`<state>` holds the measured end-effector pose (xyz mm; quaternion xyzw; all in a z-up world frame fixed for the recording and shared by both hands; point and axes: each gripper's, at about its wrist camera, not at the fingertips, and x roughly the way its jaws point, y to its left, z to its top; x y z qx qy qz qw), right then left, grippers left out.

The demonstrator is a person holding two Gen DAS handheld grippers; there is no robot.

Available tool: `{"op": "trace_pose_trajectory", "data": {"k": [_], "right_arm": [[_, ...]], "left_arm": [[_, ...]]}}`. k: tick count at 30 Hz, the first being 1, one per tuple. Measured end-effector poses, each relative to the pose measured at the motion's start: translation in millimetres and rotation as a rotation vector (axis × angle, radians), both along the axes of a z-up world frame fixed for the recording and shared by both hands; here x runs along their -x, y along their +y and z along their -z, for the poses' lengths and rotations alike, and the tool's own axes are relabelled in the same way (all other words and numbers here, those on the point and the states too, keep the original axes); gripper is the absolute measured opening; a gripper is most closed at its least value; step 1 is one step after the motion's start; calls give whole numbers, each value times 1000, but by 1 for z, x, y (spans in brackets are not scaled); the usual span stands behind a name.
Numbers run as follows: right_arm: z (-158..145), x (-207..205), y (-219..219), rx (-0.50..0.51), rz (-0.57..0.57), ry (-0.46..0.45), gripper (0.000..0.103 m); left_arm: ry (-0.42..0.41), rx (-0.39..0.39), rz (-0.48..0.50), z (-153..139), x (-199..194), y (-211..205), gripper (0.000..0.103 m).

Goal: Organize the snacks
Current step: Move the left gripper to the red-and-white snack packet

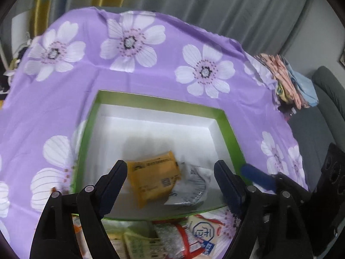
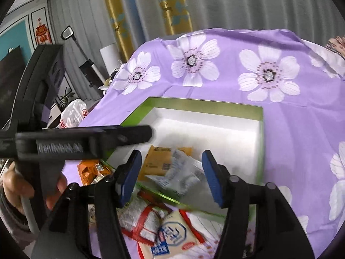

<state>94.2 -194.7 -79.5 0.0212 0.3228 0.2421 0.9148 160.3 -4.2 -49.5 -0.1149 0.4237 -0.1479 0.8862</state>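
A green-rimmed box (image 1: pixel 155 100) with a white inside sits on the purple flowered cloth; it also shows in the right wrist view (image 2: pixel 202 102). Inside lie a yellow snack packet (image 1: pixel 154 178) (image 2: pixel 155 161) and a silvery white packet (image 1: pixel 193 185) (image 2: pixel 181 171). My left gripper (image 1: pixel 170 170) is open and empty above the box's near end. My right gripper (image 2: pixel 171 164) is open and empty above the box's near edge. More snack packets lie in front of the box, among them a red and white one (image 2: pixel 174 235) (image 1: pixel 201 235) and an orange one (image 2: pixel 91 170).
The cloth-covered table (image 1: pixel 133 73) fills both views. Folded cloths (image 1: pixel 289 79) are stacked at its right edge. Grey curtains hang behind. The left gripper's body (image 2: pixel 64 144) crosses the left of the right wrist view. A white plastic bag (image 2: pixel 73 113) sits off the table's left.
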Motion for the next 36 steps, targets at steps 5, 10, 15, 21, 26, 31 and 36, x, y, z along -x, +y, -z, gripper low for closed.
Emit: {"op": "trace_pose_trajectory", "data": {"k": [5,10,15,21,26,31,36], "right_arm": [[1,24,-14,-14,15,-2,60],[7,41,-17,-6,16,14,60],[19,54,-15,-7,-2,51,60],[37,63,-6,10,-39,103,60],[57,70,10,41,-98,154,60],[69,69,20,42,-128,180,60],[73,62,27,38,-147,183,60]], "left_arm": [[0,9,-39,-2,16,17,82],[-8,0,-76,-1,39,30,82],[3,-42,-90,5,59,34,82],[19,-90,-69,17,79,24,82],[39,-95,-32,30,92,15,82],[54,-77,29,41,98,2,82],[56,-95,68,44,93,-14,82]]}}
